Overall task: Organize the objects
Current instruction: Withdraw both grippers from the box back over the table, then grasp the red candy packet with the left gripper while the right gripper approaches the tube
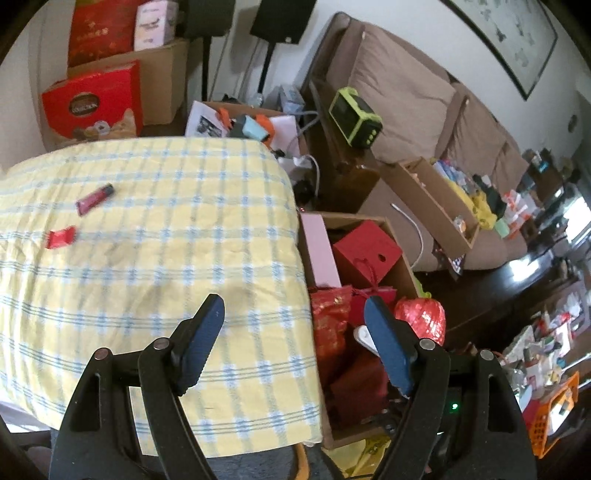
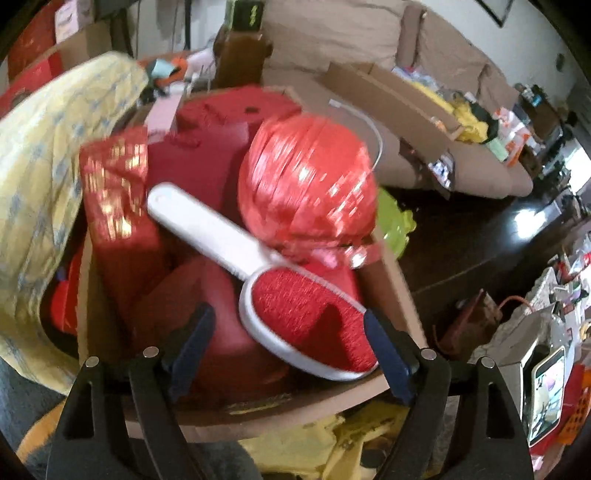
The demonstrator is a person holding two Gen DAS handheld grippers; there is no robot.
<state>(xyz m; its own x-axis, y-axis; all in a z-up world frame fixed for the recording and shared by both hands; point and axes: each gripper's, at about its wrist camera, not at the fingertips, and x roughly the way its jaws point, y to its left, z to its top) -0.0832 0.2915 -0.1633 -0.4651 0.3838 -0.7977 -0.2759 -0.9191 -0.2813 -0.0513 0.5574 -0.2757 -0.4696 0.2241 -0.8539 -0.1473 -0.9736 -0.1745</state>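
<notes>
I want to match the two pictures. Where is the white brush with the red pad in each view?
Left wrist view: only a small white part of the brush shows, low and right of centre, behind the right fingertip, inside the cardboard box.
Right wrist view: the brush lies whole at the centre, diagonal, its handle toward the upper left.
Shared landmark: the shiny red ball of ribbon, just beside the brush in both.

A brown sofa (image 1: 399, 92) was seen along the wall, with a green radio (image 1: 354, 116) set on its wooden armrest; a framed picture (image 1: 506, 33) was hung above.
</notes>
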